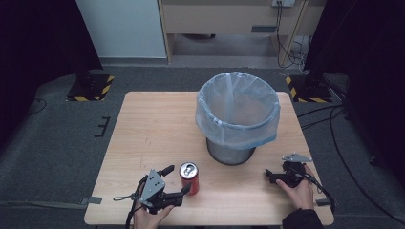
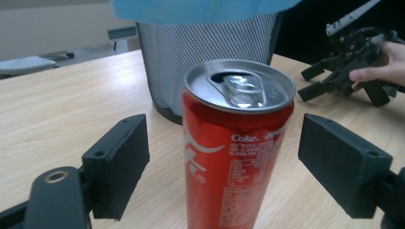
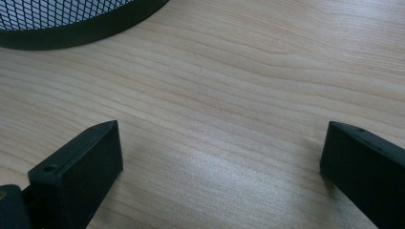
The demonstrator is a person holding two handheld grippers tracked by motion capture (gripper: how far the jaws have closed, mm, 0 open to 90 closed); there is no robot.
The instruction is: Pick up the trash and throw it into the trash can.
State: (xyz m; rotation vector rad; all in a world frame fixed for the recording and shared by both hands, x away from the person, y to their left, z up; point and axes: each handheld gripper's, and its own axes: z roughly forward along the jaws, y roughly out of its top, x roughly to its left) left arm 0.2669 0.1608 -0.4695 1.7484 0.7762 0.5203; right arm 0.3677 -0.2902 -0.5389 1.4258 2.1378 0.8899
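Note:
A red cola can (image 1: pixel 189 177) stands upright near the table's front edge, its tab opened. My left gripper (image 1: pixel 178 179) lies low at the can's left. In the left gripper view the can (image 2: pixel 234 148) sits between the two black pads (image 2: pixel 119 162) with a gap on each side, so the left gripper (image 2: pixel 227 148) is open and not touching it. My right gripper (image 1: pixel 270 176) rests in a hand at the front right, pointing left. It stands open over bare wood (image 3: pixel 219 152), and it also appears farther off in the left gripper view (image 2: pixel 310 82).
A metal mesh waste bin (image 1: pixel 231 153) with a pale blue liner (image 1: pixel 237 109) stands on the wooden table (image 1: pixel 153 129), just behind the can and right of centre. Its base (image 3: pixel 71 24) lies close ahead of the right gripper. Dark floor surrounds the table.

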